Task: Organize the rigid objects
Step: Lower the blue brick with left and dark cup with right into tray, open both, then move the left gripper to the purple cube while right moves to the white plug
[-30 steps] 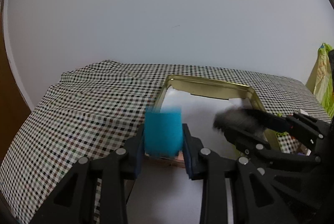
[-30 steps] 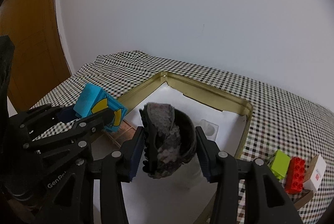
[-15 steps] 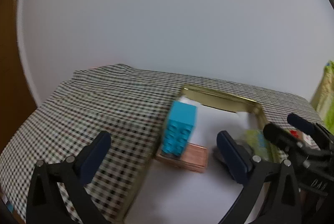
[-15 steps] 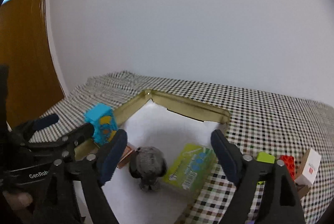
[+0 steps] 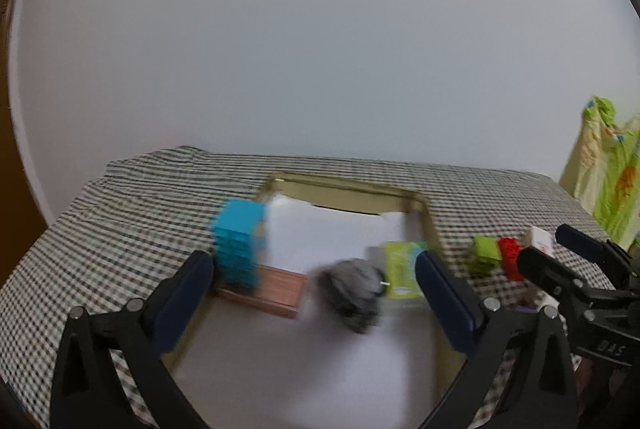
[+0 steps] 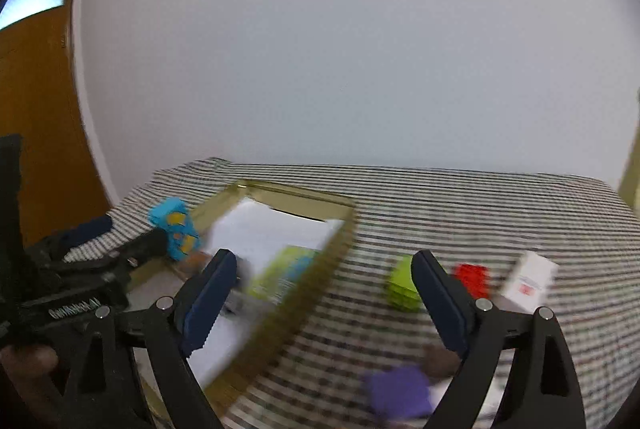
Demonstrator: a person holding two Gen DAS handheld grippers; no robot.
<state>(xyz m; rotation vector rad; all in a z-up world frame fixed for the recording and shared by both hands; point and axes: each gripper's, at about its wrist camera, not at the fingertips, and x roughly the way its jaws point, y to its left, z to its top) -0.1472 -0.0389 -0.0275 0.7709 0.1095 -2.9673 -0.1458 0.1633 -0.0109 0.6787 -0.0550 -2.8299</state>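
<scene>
The blue block point(image 5: 239, 243) and what seems a grey shoe point(image 5: 352, 293) are sitting in the tray point(image 5: 344, 189) ahead of the left hand-held gripper point(image 5: 314, 293); both it and the right hand-held gripper point(image 6: 320, 293) are gaping wide, holding nothing

from my left wrist view the grey object point(image 5: 352, 294) in the tray is smeared by motion, so i can't tell what it is. the green packet point(image 5: 401, 269) beside it is partly hidden by my gripper finger. on the right wrist view, the purple thing point(image 6: 400, 393) on the checked cloth is a blur, the white box point(image 6: 530, 281) has unreadable print, and the brown lump point(image 6: 440, 361) stays unidentifiable.
</scene>
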